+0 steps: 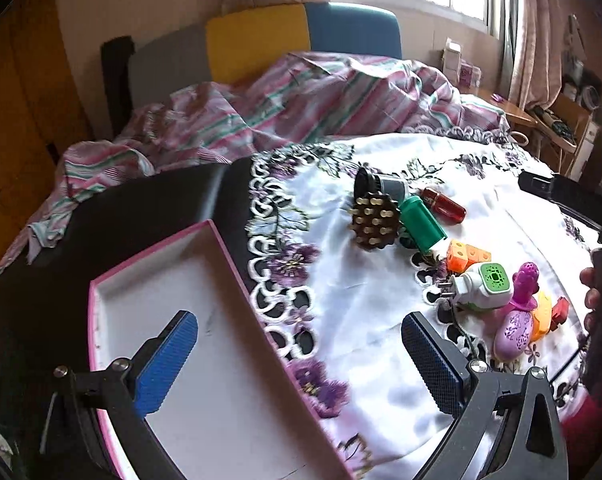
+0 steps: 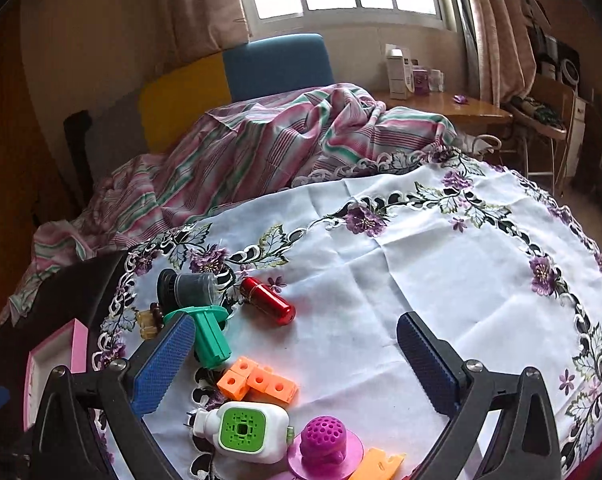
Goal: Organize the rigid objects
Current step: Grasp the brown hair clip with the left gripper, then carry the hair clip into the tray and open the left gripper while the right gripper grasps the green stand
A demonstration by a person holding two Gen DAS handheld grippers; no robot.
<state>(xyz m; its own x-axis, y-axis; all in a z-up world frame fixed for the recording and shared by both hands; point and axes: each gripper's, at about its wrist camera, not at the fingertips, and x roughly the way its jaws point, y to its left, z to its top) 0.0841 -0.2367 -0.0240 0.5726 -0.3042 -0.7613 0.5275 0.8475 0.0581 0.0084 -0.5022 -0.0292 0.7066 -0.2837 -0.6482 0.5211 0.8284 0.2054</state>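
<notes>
A pink-rimmed white box [image 1: 205,344] sits empty at the table's left end, and my left gripper [image 1: 299,360] hangs open over its right rim. On the embroidered cloth lie a brown studded brush [image 1: 375,220], a grey-black cylinder [image 1: 381,186], a green plastic piece [image 1: 421,222], a red capsule [image 1: 445,205], orange blocks [image 1: 467,256], a white-green plug-in device [image 1: 483,286] and a purple toy [image 1: 521,312]. My right gripper [image 2: 295,356] is open above the orange blocks [image 2: 259,382], the plug-in device [image 2: 243,430] and the purple toy [image 2: 325,442]. The red capsule [image 2: 269,300] lies ahead.
A striped sheet [image 1: 281,108] is bunched on the bed behind the table. A wooden side table [image 2: 441,106] with small boxes stands by the window. A hand [image 1: 593,292] shows at the right edge. The cloth's right half [image 2: 461,264] is bare.
</notes>
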